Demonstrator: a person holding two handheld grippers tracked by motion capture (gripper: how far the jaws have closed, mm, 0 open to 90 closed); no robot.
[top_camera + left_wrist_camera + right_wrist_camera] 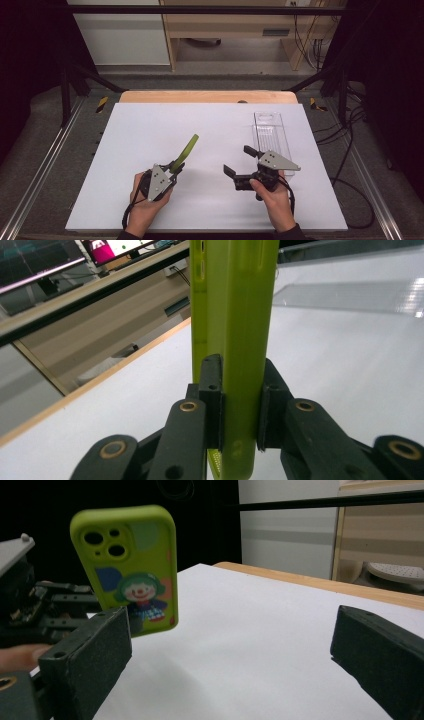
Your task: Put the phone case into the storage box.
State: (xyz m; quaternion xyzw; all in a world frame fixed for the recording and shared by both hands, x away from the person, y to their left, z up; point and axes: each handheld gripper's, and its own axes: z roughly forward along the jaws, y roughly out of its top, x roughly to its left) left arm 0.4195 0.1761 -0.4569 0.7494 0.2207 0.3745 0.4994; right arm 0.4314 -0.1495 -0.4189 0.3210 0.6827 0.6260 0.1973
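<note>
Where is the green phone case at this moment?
In the high view the green phone case is left of centre, clamped edge-on in the left gripper and raised above the white table; the open right gripper faces it from the right.

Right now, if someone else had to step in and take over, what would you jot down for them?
Left gripper: shut on the green phone case, gripping its lower end and holding it up off the table, tilted.
Right gripper: open, nothing in it, jaws pointed toward the case, apart from it.
Clear plastic tray: lying flat at the table's far right, untouched.
Done: case picked up.
Left: probably a handover or a second grip with the right gripper; the case's destination is unclear, perhaps the tray.
</note>
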